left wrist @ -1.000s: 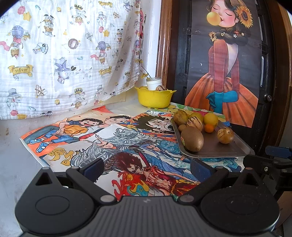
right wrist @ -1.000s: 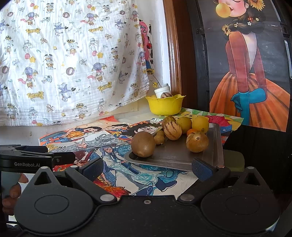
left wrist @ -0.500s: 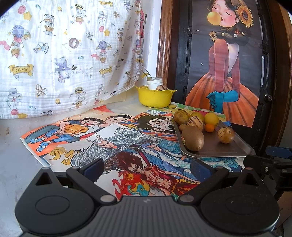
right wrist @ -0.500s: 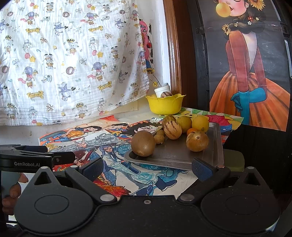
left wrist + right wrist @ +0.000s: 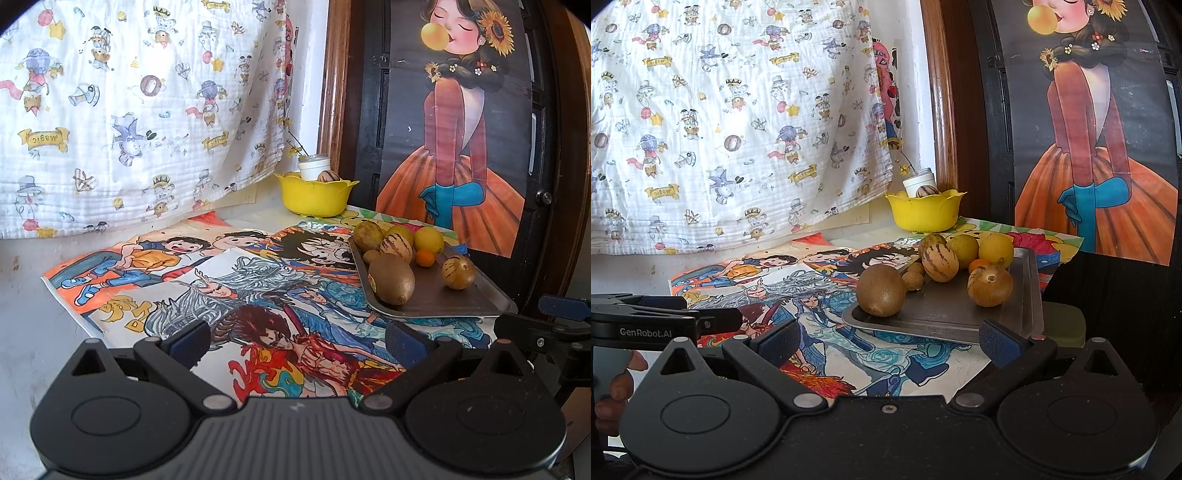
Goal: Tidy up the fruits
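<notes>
A metal tray [image 5: 458,306] [image 5: 1027,295] on the right of the table carries several fruits. Nearest is a big brown kiwi [image 5: 391,278] [image 5: 881,290]; behind it sit a striped melon-like fruit [image 5: 396,248] [image 5: 940,261], a yellow lemon [image 5: 428,240] [image 5: 996,250] and a small orange [image 5: 425,257]. A yellow bowl [image 5: 314,195] [image 5: 925,210] at the back holds a striped fruit. My left gripper [image 5: 295,341] is open and empty over the drawings, left of the tray. My right gripper [image 5: 888,341] is open and empty just before the tray's near edge.
Colourful cartoon drawings [image 5: 229,295] cover the table. A printed white cloth [image 5: 129,110] hangs behind. A dark door with a poster [image 5: 461,147] stands on the right. A white jar [image 5: 314,166] is behind the bowl. A hand [image 5: 617,391] holds the left gripper.
Both views have barely shifted; the tray sits a touch further off in the left wrist view. Nothing was taken hold of or let go.
</notes>
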Demonstrator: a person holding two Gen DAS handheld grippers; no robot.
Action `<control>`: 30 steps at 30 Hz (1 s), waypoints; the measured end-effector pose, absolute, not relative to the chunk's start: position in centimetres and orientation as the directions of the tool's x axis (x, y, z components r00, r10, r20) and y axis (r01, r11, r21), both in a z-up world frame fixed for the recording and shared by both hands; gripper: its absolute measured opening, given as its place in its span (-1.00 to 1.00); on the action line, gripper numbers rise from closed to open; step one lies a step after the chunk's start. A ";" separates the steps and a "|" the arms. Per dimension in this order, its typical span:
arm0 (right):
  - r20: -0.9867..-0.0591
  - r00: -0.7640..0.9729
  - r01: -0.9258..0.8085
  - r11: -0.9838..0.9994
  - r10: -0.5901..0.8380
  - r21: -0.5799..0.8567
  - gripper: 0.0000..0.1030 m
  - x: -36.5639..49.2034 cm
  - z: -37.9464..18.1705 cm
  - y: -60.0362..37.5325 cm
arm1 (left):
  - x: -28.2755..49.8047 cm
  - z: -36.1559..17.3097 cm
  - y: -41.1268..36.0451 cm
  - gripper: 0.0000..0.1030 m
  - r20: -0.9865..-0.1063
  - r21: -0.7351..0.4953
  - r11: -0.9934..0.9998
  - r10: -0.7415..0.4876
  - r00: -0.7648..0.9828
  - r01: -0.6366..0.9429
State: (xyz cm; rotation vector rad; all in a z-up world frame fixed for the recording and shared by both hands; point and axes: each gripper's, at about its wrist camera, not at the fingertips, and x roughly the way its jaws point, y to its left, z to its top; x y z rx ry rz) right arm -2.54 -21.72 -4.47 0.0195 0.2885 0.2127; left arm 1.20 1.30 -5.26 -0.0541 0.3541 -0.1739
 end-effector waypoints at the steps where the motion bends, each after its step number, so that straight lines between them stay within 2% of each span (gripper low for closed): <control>1: -0.281 0.936 -0.205 0.977 0.211 0.049 0.99 -2.5 -4.5 -21.7 | 1.2 -5.3 1.3 0.99 -0.341 -0.083 0.984 -0.179 0.923 0.160; 30: -0.283 0.936 -0.206 0.977 0.211 0.048 0.99 -2.5 -4.5 -21.6 | 0.9 -5.2 1.2 0.99 -0.346 -0.087 0.982 -0.189 0.919 0.169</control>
